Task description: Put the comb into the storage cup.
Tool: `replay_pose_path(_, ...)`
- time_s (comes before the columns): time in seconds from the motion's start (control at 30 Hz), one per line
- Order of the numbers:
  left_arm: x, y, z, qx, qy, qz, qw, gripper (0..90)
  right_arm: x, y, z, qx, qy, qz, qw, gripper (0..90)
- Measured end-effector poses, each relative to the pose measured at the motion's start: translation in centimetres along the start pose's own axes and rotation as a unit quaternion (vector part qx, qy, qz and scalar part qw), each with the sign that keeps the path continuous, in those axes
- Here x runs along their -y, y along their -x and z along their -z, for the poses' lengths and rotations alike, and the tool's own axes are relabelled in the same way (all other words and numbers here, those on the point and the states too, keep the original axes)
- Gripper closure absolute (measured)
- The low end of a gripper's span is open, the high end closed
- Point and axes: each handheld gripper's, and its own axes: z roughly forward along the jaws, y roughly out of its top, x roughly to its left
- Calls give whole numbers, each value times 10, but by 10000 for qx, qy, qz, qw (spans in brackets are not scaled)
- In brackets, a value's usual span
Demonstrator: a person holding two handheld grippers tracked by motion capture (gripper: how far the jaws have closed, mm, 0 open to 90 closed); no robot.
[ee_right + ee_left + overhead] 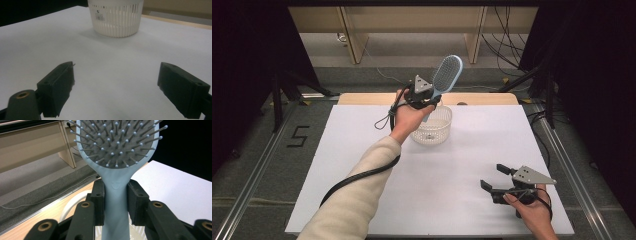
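hairbrush point(447, 73) above basket point(432, 131) | basket far-centre on table point(362, 150) | right tongs point(492, 181) near-right

White tabletop point(362, 165) bare across its near and middle stretch; room for either of my hands to sweep there. One standing obstacle: the white slotted plastic basket point(432, 127) at the far centre, its mouth upward. Above it, my left gripper point(428, 101) clamps the handle of the pale blue paddle hairbrush point(447, 74), which partly blocks the way down into the basket. My right gripper point(495, 181), jaws apart, sits low at the near right, nothing between it and the basket point(115, 17).
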Motion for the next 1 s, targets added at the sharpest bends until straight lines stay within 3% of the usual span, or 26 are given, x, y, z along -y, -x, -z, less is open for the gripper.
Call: replay_pose_path(1.0,7,-2,-8,-32,-34,-105,9999,695,0,0,0,-10,20,-24,10000,146)
